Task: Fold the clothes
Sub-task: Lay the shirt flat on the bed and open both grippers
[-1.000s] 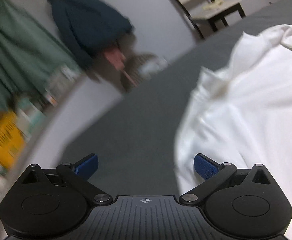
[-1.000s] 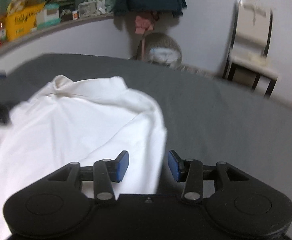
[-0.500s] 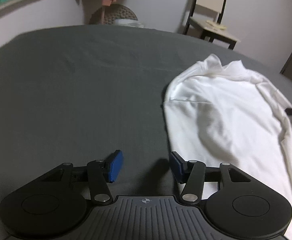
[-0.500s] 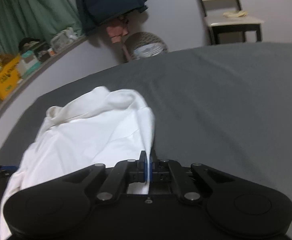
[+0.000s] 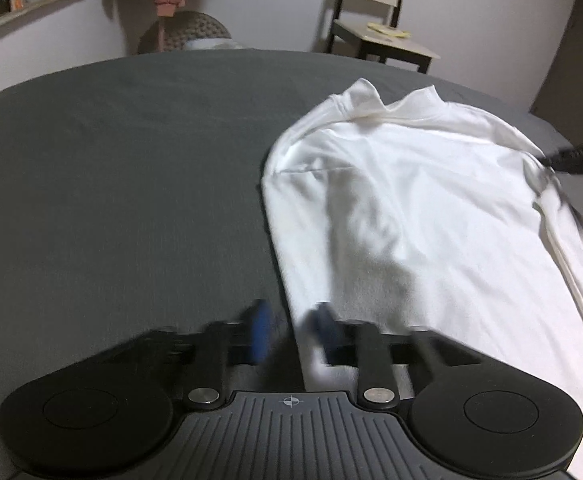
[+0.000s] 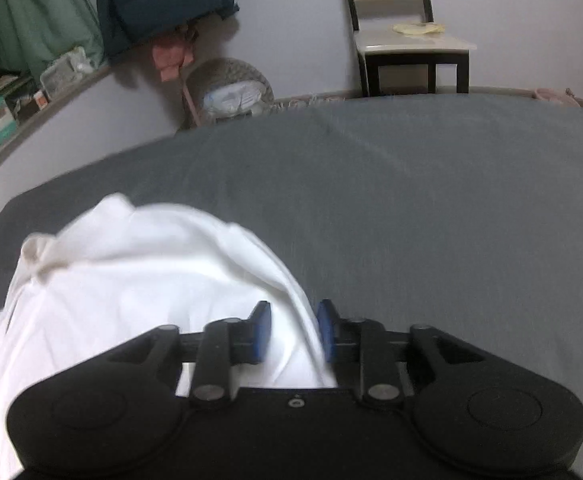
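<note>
Your left gripper (image 5: 291, 332) is angled down at the near edge of the white shirt (image 5: 411, 200), and its jaws have just been closing: the blue pads (image 5: 258, 332) are smeared with blur, yet a narrow gap shows between them, with the shirt's left edge running into that gap and the far pad over the cloth. No firm pinch is visible there, so read it as not clamped. Your right gripper (image 6: 293, 332) has just been opening; its blue pads stand apart, a raised fold of the shirt's right edge passes between them, and neither pad squeezes it, so that side is released. The shirt lies spread on the dark grey bed (image 5: 111, 180), toward the right half in the left wrist view, collar (image 5: 371, 100) at the far end and puckered, the body rumpled with soft creases. In the right wrist view the same shirt bunches to the left of the gripper, the bare grey sheet stretching away on the right. Beyond the bed, a chair (image 5: 379, 36) stands against the pale wall.
</note>
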### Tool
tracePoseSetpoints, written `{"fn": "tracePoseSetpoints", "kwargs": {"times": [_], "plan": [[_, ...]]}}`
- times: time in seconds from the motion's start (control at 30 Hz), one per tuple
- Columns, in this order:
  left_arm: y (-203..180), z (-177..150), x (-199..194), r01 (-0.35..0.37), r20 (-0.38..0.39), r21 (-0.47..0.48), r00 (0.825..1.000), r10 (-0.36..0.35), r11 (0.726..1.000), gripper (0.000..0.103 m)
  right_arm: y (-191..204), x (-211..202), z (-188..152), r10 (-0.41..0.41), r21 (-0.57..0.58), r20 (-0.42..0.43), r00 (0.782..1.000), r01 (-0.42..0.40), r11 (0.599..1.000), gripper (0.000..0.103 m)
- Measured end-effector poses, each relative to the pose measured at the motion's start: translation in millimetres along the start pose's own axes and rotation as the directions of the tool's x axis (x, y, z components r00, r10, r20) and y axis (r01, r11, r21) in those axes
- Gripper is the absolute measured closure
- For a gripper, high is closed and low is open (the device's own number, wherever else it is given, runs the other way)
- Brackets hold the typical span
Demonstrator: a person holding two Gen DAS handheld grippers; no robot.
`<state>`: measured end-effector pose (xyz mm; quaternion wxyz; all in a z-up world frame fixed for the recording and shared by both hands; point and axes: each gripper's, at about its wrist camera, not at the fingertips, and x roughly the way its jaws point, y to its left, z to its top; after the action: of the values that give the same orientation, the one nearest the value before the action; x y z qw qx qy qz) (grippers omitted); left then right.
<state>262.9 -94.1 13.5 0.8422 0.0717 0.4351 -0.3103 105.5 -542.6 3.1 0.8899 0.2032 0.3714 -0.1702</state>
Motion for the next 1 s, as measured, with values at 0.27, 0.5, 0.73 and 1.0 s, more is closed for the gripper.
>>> {"fn": "tracePoseSetpoints", "kwargs": {"times": [0.27, 0.5, 0.73, 1.0], "plan": [[-21, 6, 3, -0.099, -0.047, -0.042, 0.994, 0.097, 0.994, 0.102, -35, -30, -32, 0.112, 0.136, -0.052, 0.992, -0.104, 0.985, 0.075], [-35, -16, -11, -0.176, -0.033, -0.207, 0.984, 0.173, 0.962, 0.095, -36, -51, -51, 0.110, 0.154, -0.080, 0.991, -0.097, 0.983, 0.073], [-43, -50, -36, -0.182, -0.005, -0.259, 0.982, 0.187, 0.949, 0.094, -49, -71, -79, 0.136, 0.228, -0.061, 0.989, -0.119, 0.966, 0.090], [-56, -55, -40, -0.184, 0.024, -0.134, 0.982, 0.189, 0.974, 0.095, -64, -64, -95, 0.247, 0.378, -0.018, 0.969, -0.223, 0.899, 0.090]]}}
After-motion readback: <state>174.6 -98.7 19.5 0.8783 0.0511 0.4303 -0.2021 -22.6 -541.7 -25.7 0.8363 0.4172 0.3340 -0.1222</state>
